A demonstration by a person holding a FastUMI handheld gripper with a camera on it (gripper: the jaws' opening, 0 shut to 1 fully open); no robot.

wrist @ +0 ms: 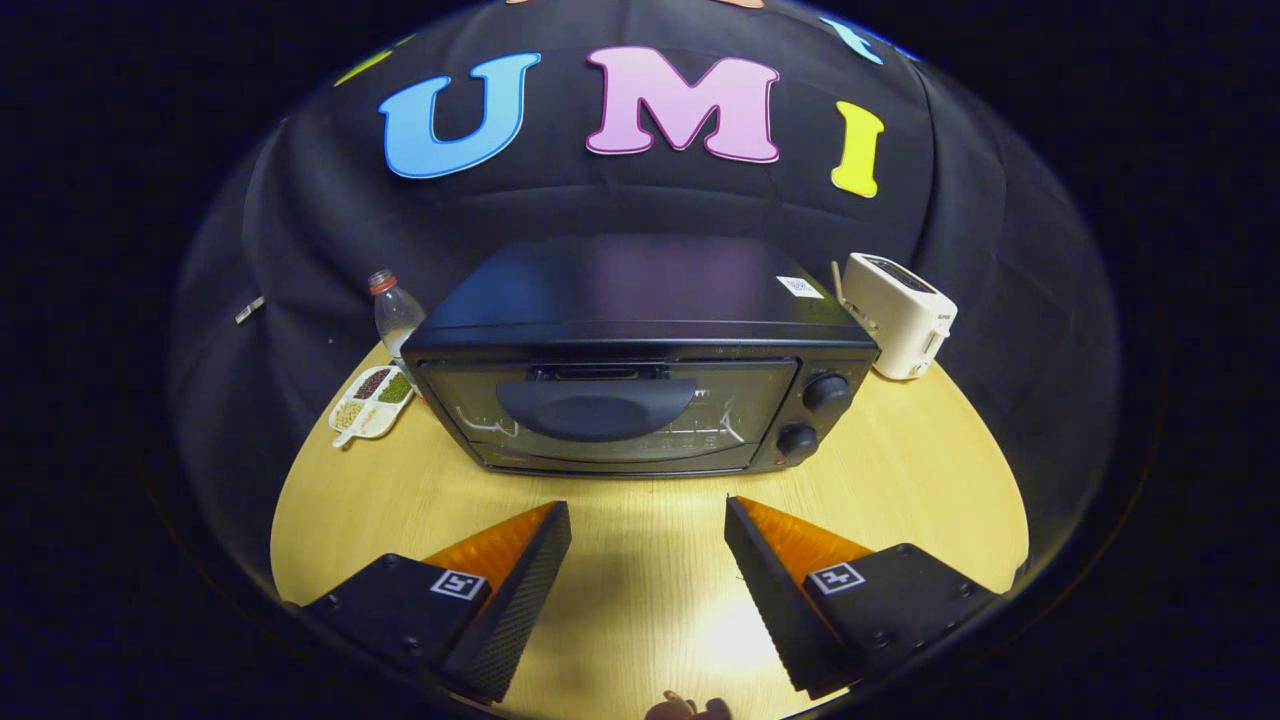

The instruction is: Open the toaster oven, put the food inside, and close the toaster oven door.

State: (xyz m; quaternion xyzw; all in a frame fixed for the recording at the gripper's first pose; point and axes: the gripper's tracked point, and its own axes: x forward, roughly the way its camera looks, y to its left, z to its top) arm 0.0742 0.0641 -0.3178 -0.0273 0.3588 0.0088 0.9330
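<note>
Toaster oven (pixel 640 370): stands mid-table, front facing the jaws, well beyond the fingertips.
Door (pixel 610 410): shut, upright, its broad handle (pixel 597 408) across the glass; two knobs (pixel 825 392) at its right side.
Food: a small brownish lump (pixel 685 708) shows at the near table edge, below the fingers; too cut off to name. Whether anything lies inside the oven cannot be told through the dark glass.
Gripper (pixel 648 535): jaws wide apart, holding nothing, bare table (pixel 900 460) between them.
Step in hand: a shut door with free jaws fits either a door waiting to be opened or one closed with the food already in; the scene does not settle which.
Surroundings: white toaster (pixel 897 313) at the oven's right rear; plastic bottle (pixel 394 315) and a divided tray of beans (pixel 371 400) at its left.
Hard to make out: oven interior, rack, the lump's shape.
</note>
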